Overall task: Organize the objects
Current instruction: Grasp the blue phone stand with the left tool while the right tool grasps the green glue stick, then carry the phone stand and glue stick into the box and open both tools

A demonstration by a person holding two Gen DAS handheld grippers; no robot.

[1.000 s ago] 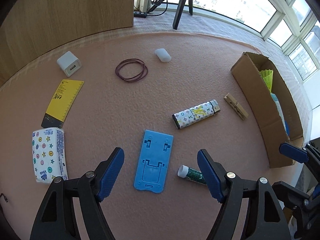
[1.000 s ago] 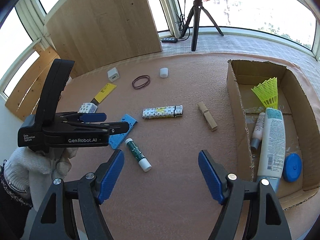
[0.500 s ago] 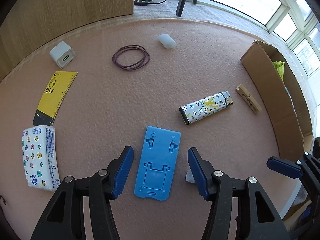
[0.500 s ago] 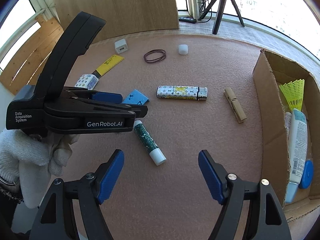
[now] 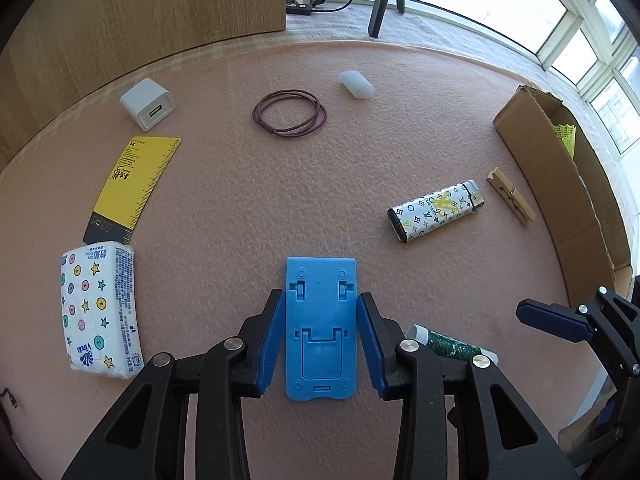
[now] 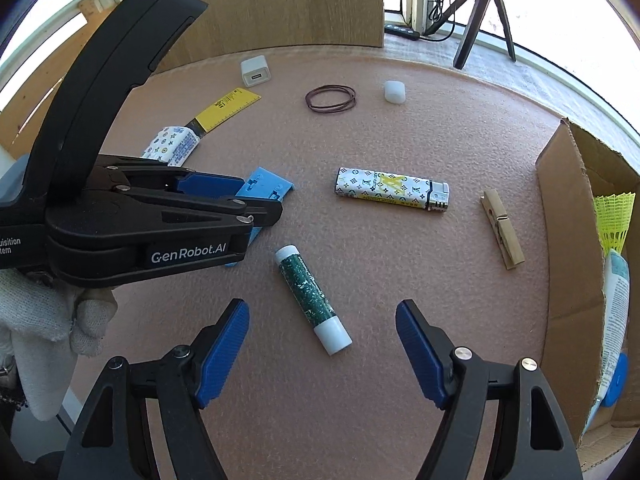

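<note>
A blue phone stand [image 5: 320, 328] lies flat on the pink mat [image 5: 248, 208]. My left gripper [image 5: 322, 298] points down over it. Its jaws are closing, one pad along each long edge of the stand, with at most a sliver of gap. In the right wrist view the left gripper [image 6: 260, 196] covers most of the stand [image 6: 266, 184]. A green tube with white caps [image 6: 306, 288] lies just ahead of my right gripper [image 6: 322, 308], which is open, its white end reaching in between the fingertips without touching them. The tube [image 5: 448, 344] also shows beside the left gripper.
A patterned lighter [image 6: 392, 190] and a wooden clothespin [image 6: 502, 228] lie right of centre. A cardboard box [image 6: 568, 240] at the right holds a shuttlecock and a bottle. Further back are hair ties [image 5: 290, 116], a charger [image 5: 148, 104], a yellow ruler [image 5: 132, 184] and a tissue pack [image 5: 100, 308].
The left jaws have narrowed from wide apart to flanking the blue stand closely. The right gripper has come lower and closer to the green tube.
</note>
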